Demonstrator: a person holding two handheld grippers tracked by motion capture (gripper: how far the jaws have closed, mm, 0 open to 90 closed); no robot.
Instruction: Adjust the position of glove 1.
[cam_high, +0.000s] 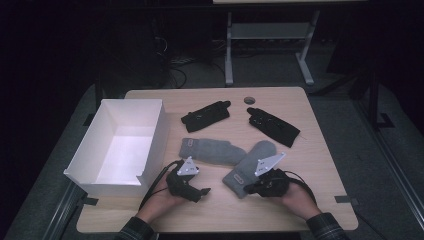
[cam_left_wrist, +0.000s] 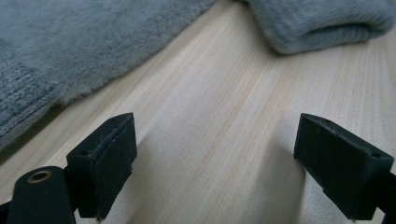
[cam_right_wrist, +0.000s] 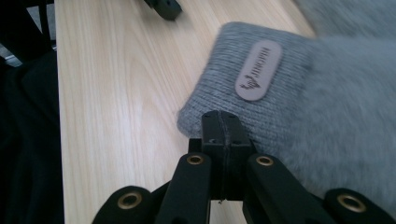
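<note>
The right gripper sits with its jaws clenched flat against each other and gripping nothing, its tip at the ribbed cuff of the nearer grey fleecy knit mitten, which lies on the pale wooden table just ahead of it. That mitten's long axis runs diagonally, cuff toward the person and rounded tip up and to the right, so the cuff with its tan oval label is the end within reach, and the right hand is plainly the nearer one. The left gripper rests with jaws spread wide over bare wood (both grey mittens lie beyond its pads). There are two grey mittens, the second lying crosswise and meeting the first, two black gloves farther back, and one white open box at left.
</note>
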